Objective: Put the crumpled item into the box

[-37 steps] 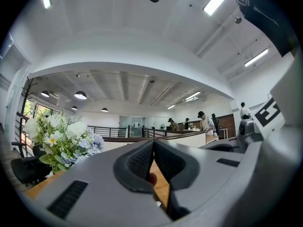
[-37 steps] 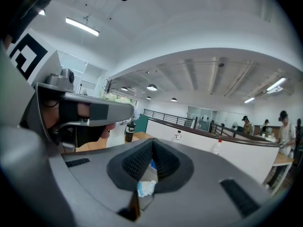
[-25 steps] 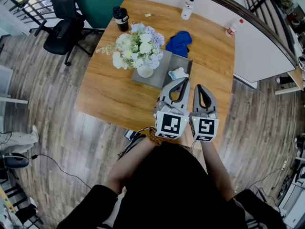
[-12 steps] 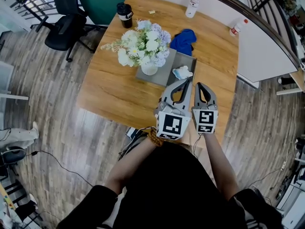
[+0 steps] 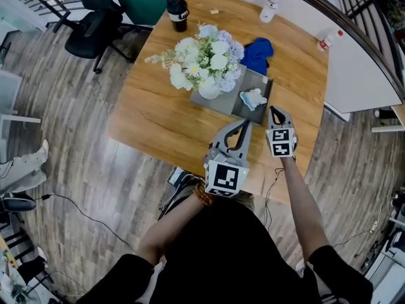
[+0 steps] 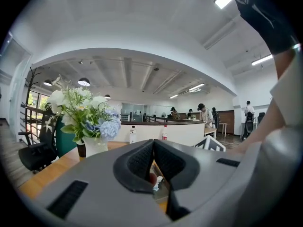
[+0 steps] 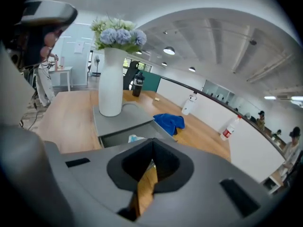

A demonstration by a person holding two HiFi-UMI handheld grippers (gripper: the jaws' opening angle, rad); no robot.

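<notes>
Your left gripper (image 5: 244, 126) is clenched, jaws pressed flat together with nothing caught between them. It hangs over the table (image 5: 152, 122) close to the near edge, nose aimed at the grey box (image 5: 218, 101). Your right gripper (image 5: 276, 111) is just beside it on the right and further in. It's squeezed closed on nothing as well, with only the table's wood showing under the jaws in the right gripper view. Its tips sit just short of the box's near right corner, not touching it.

The crumpled item (image 5: 253, 98), a white and pale blue wad, lies in the open right-hand end of the box. In the right gripper view it peeks up just above your closed jaws.

On the covered left part of the box stands a white vase (image 5: 209, 92), packed with white and blue flowers (image 5: 205, 56). A blue cloth (image 5: 258, 51) lies bunched on the table just beside the box's far edge.

Over at the far left corner there's a black tumbler (image 5: 178, 12). A white bottle (image 5: 271, 7) stands by the far edge. A red-capped bottle (image 5: 325, 41) is on the white ledge (image 5: 357, 75) past the table's right edge. An office chair (image 5: 95, 27) is on the plank floor off the far left corner.
</notes>
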